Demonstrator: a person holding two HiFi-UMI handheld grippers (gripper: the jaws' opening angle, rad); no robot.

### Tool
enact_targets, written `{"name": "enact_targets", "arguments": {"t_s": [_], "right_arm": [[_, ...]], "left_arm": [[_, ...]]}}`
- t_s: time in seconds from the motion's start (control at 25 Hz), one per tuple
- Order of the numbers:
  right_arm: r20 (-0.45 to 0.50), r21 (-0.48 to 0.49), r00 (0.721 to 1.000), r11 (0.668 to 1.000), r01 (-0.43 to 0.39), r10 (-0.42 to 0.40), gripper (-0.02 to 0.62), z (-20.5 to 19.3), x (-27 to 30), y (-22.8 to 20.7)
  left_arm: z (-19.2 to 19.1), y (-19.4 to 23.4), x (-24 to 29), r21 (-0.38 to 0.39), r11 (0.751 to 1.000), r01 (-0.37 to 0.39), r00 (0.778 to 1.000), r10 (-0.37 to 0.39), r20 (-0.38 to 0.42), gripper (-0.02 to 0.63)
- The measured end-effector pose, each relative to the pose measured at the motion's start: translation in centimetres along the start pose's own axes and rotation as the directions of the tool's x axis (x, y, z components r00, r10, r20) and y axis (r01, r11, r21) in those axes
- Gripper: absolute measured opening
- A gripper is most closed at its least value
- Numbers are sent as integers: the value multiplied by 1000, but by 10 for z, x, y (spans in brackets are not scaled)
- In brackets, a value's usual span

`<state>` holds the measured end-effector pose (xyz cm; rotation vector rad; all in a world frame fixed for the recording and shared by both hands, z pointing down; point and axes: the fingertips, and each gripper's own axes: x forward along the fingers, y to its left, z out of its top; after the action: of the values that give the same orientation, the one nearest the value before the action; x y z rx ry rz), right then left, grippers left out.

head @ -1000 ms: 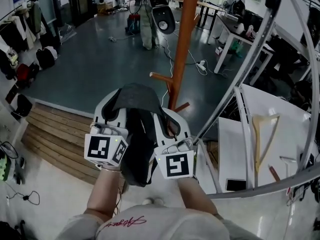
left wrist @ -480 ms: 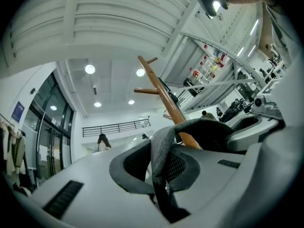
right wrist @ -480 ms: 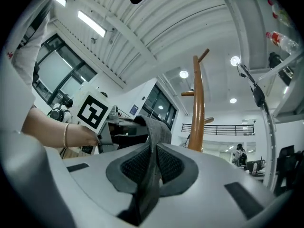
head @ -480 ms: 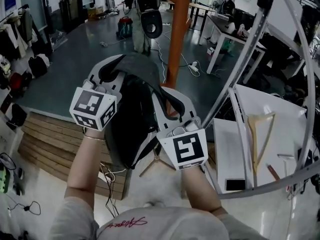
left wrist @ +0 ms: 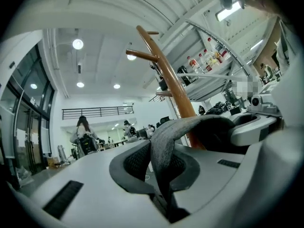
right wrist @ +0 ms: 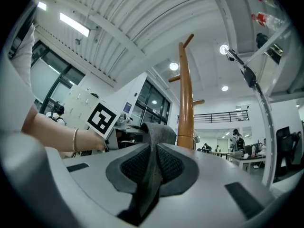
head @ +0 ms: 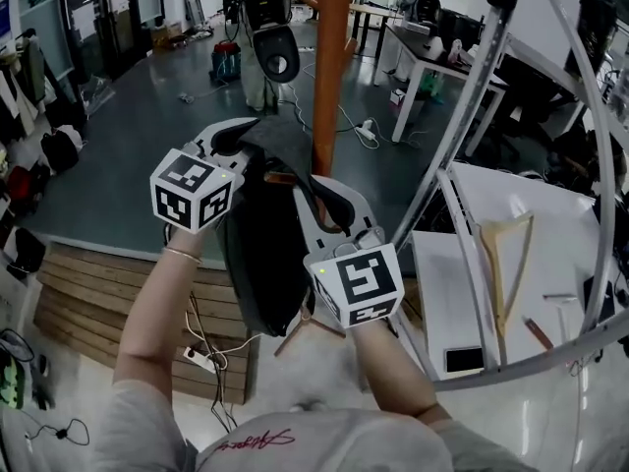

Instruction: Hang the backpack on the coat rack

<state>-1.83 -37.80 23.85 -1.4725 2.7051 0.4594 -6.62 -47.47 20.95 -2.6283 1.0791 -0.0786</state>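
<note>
A dark backpack [head: 263, 254] hangs by its grey top strap [head: 280, 138] between my two grippers. My left gripper [head: 239, 138] is shut on the strap [left wrist: 164, 141], which runs up and off to the right. My right gripper [head: 316, 197] is shut on the same strap [right wrist: 152, 167] from the other side. The orange-brown coat rack pole [head: 331, 67] stands just behind the strap, and a short peg [head: 279, 177] shows beside it. The left gripper view has the pole [left wrist: 168, 84] with its upper pegs close ahead. It rises straight ahead in the right gripper view [right wrist: 185, 99].
A white table [head: 560, 293] at the right carries a wooden hanger [head: 506, 254] and a phone [head: 465, 360]. A slanting metal frame tube [head: 462, 136] crosses close to my right. Below are a wooden step [head: 88, 273] and a power strip [head: 197, 357]. A person [head: 257, 28] stands far back.
Both grippers have lifted the backpack and carried it toward the pole. The left one rose and swung further forward, so the strap now lies right by the pole.
</note>
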Motion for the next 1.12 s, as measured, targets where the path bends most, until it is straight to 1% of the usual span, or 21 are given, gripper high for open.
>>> {"name": "enact_targets", "arguments": {"t_s": [0.08,0.16,0.32,0.48,0.64,0.72,0.8,0.88,1.12], "right_arm": [[-11,33,1000,999,-4,4,46,-7,0,-2],[-25,53,1000,999,-3,4,48,-15,1,-4],[-61,46,998,999,9,-6,52,-29,3,-4],[-77,69,997,998,8,-3,52,-43,6,-4],[-62,86,998,996,0,5,54,-40,9,-1],[-52,110,999,994,-5,11,54,-39,10,0],[-52,123,999,992,-11,17,57,-42,10,3],[-53,117,998,993,-12,18,61,-46,8,8],[-25,128,1000,992,-9,12,69,-53,5,11]], "left_arm": [[-9,-4,8,-18,999,27,999,-27,-20,37],[-21,-6,15,-51,998,44,998,-46,-38,38],[-47,-11,25,-114,990,83,993,-92,-78,38],[-63,-15,32,-130,985,116,985,-131,-113,37],[-61,-15,33,-150,975,165,980,-179,-86,37],[-61,-18,33,-148,967,206,972,-220,-82,37],[-66,-25,32,-157,951,267,956,-282,-86,37],[-70,-33,30,-178,928,326,937,-342,-69,37],[-70,-54,28,-247,866,435,896,-444,21,37]]}}
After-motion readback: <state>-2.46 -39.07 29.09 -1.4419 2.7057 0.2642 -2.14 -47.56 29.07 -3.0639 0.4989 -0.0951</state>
